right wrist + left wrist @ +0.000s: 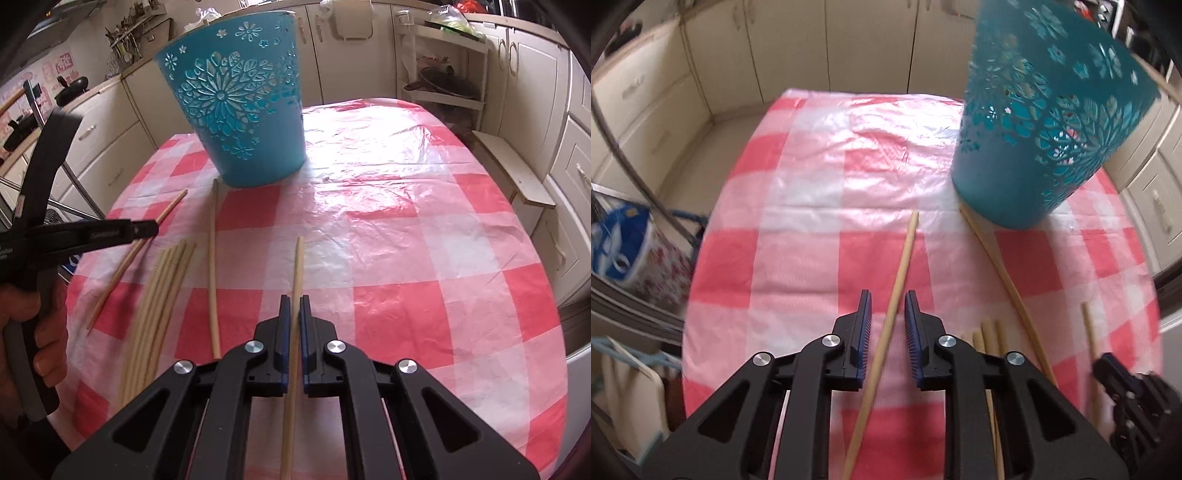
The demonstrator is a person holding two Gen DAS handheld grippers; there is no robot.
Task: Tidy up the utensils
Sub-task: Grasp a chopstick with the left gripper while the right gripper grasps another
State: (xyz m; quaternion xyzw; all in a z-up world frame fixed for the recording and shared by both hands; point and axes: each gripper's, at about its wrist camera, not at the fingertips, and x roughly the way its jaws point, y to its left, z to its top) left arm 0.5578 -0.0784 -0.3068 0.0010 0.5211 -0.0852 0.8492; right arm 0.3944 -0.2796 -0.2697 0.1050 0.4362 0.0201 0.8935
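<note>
We have the right gripper (pixel 294 306) clamped on one chopstick (pixel 297 266); left gripper (pixel 887 306) open astride another chopstick (pixel 899 273); bundle (pixel 159 306) remains outside teal bucket (pixel 236 110).

The tabletop (pixel 406 236) wears glossy, wrinkled checked plastic sheeting; the chopsticks (pixel 162 295) look like pale matt wood; the teal bucket (pixel 240 110) is smooth pierced plastic.
</note>
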